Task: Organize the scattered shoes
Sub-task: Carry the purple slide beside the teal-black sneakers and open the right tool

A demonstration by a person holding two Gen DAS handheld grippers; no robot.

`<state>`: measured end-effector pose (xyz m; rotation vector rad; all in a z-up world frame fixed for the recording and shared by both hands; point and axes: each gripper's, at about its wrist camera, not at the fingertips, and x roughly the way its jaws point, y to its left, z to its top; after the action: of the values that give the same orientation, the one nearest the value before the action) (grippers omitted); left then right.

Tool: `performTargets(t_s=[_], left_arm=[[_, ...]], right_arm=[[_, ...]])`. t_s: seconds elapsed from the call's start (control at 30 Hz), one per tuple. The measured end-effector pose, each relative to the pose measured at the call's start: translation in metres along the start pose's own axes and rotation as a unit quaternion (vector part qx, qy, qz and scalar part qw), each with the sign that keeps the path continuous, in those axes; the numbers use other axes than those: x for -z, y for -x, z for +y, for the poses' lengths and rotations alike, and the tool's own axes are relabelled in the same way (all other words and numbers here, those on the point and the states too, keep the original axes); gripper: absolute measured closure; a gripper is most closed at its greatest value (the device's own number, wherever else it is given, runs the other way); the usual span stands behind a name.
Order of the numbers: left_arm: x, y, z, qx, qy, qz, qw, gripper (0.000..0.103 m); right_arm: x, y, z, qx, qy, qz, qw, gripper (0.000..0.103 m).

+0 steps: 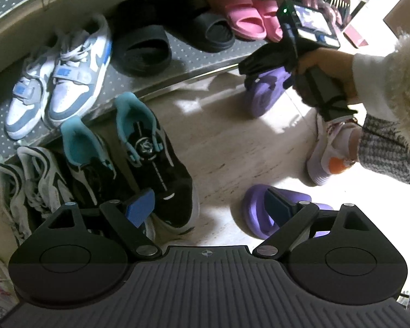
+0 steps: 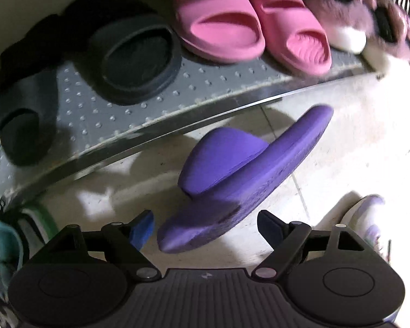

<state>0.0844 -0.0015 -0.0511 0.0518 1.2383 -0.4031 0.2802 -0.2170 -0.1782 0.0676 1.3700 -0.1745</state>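
A purple slipper (image 2: 232, 175) lies tilted on its side on the floor in front of the shoe rack (image 2: 128, 114), just ahead of my right gripper (image 2: 205, 227), whose jaws stand wide open on either side of the slipper's near end, not touching it. In the left wrist view the same slipper (image 1: 265, 93) shows under the right gripper's body (image 1: 309, 43). My left gripper (image 1: 213, 210) is open and empty; its right finger hangs over the second purple slipper (image 1: 262, 213) on the floor.
On the rack stand white-blue sneakers (image 1: 60, 76), black slides (image 1: 142, 46) and pink slides (image 1: 246, 19). On the floor are black-teal sneakers (image 1: 150, 158), grey-white sneakers (image 1: 27, 183) and the person's foot in a white shoe (image 1: 330, 150).
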Motion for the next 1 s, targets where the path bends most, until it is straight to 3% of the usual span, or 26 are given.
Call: performTargets(t_s=[0.03,0.1,0.2,0.3,0.43,0.7,0.87,0.93,1.0], left_arm=[[0.0,0.001,0.0,-0.001,-0.001,-0.001,1.0,0.012],[0.0,0.003,0.0,0.0,-0.001,-0.003,1.0,0.012],[0.003,0.007,0.002,0.002,0.003,-0.006,1.0,0.012],[0.005,0.011,0.002,0.002,0.006,-0.011,0.9999,0.012],[0.009,0.02,0.002,-0.002,0.003,-0.023,0.9997,0.012],[0.012,0.03,0.005,-0.007,0.006,-0.038,0.9992,0.012],[0.018,0.036,0.01,-0.015,0.014,-0.046,0.9987,0.012],[0.021,0.037,0.013,-0.02,0.015,-0.046,0.9986,0.012],[0.022,0.037,0.014,-0.021,0.016,-0.045,0.9987,0.012]], right_arm=[[0.002,-0.001,-0.001,0.002,0.0,0.001,1.0,0.037],[0.005,-0.004,-0.003,0.008,-0.001,0.003,1.0,0.058],[0.016,-0.002,-0.021,0.061,-0.01,0.028,0.998,0.071],[0.033,-0.005,-0.06,0.076,-0.054,0.062,0.994,0.075],[0.05,0.009,-0.074,0.057,-0.048,0.023,0.997,0.079],[0.078,0.053,-0.024,-0.079,0.012,0.018,0.997,0.079],[0.108,0.075,0.03,-0.179,0.094,0.019,0.979,0.079],[0.11,0.075,0.034,-0.197,0.082,0.021,0.977,0.08],[0.11,0.065,0.02,-0.185,0.029,0.042,0.981,0.078]])
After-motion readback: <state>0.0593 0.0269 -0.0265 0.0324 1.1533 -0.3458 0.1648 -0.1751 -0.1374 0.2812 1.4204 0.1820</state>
